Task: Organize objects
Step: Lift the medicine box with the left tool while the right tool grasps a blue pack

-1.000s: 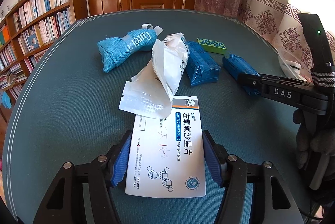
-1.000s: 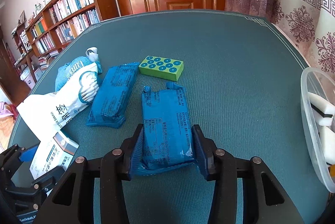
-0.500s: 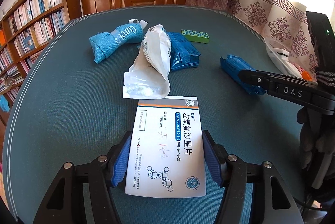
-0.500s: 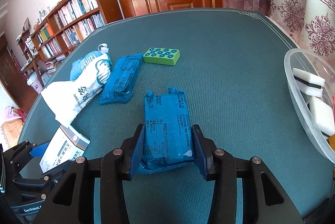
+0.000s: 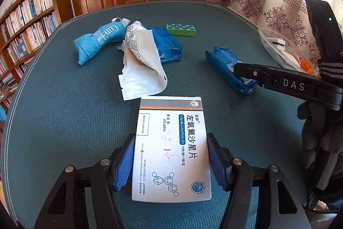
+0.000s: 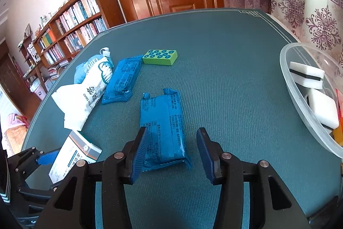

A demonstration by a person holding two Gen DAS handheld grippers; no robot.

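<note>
Inside clear plastic tub (image 6: 300,100): white sponges (image 6: 306,74) (orange item partly hidden).

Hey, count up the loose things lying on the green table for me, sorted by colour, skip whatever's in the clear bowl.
Blue: 3: the fabric pouch and two foil packets
White: 2: the cotton swab bag and the medicine box
Green: 1: the dotted block
Total: 6

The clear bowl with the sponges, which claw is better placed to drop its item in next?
Probably right: the clear bowl sits just beside the right claw.
</note>
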